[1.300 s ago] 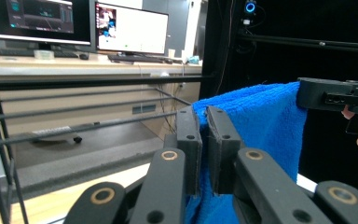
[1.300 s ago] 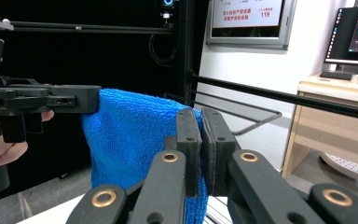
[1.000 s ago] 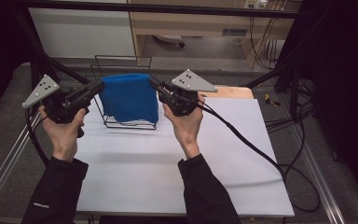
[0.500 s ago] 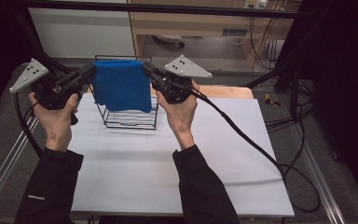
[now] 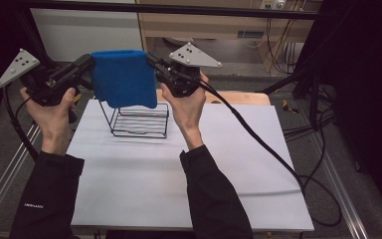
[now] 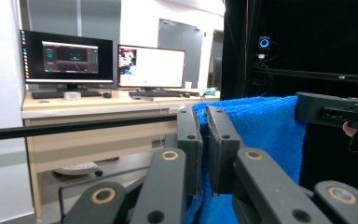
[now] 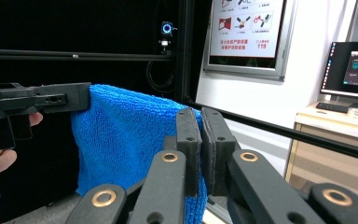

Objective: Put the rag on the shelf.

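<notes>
Blue towel (image 5: 123, 79): my left claw (image 5: 87, 63) and right claw (image 5: 151, 60) each clamp a top corner, spreading it flat in the air above the wire rack (image 5: 139, 119) near the bench's (image 5: 179, 169) far edge, presumably for draping

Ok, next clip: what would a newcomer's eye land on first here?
The bright blue towel, stretched in the air between the two claws above the back of the white table. The left claw and right claw each pinch a top corner, so it hangs like a curtain. Beneath it stands a black wire rack on the table.
</notes>
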{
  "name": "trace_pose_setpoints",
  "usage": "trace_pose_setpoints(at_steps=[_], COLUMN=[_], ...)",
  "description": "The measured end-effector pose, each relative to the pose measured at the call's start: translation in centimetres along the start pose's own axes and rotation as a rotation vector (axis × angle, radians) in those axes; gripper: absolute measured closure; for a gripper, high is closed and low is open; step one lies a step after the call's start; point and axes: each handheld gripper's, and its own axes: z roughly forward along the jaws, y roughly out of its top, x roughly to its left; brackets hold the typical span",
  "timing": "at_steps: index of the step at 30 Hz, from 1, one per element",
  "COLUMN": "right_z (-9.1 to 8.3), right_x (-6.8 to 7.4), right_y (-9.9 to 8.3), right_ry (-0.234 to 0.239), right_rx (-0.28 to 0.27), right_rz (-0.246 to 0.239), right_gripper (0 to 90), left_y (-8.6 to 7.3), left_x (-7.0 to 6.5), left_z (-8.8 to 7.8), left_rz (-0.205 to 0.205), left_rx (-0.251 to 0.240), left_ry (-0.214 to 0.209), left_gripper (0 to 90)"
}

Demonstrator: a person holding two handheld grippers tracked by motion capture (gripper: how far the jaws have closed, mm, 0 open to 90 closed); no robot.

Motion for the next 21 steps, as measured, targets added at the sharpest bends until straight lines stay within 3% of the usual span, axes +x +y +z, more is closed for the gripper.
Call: trace_pose_setpoints(at_steps=[21], right_z=[2.8], right_x=[-2.4], right_y=[2.8], right_ry=[-0.011], right_rx=[-0.028], right_rz=[0.023], right_gripper=[87.0], left_y=[2.6], left_x=[1.7], left_z=[2.7], left_rz=[-0.011], left_rx=[-0.014], left_ry=[0.022], left_gripper=[84.8])
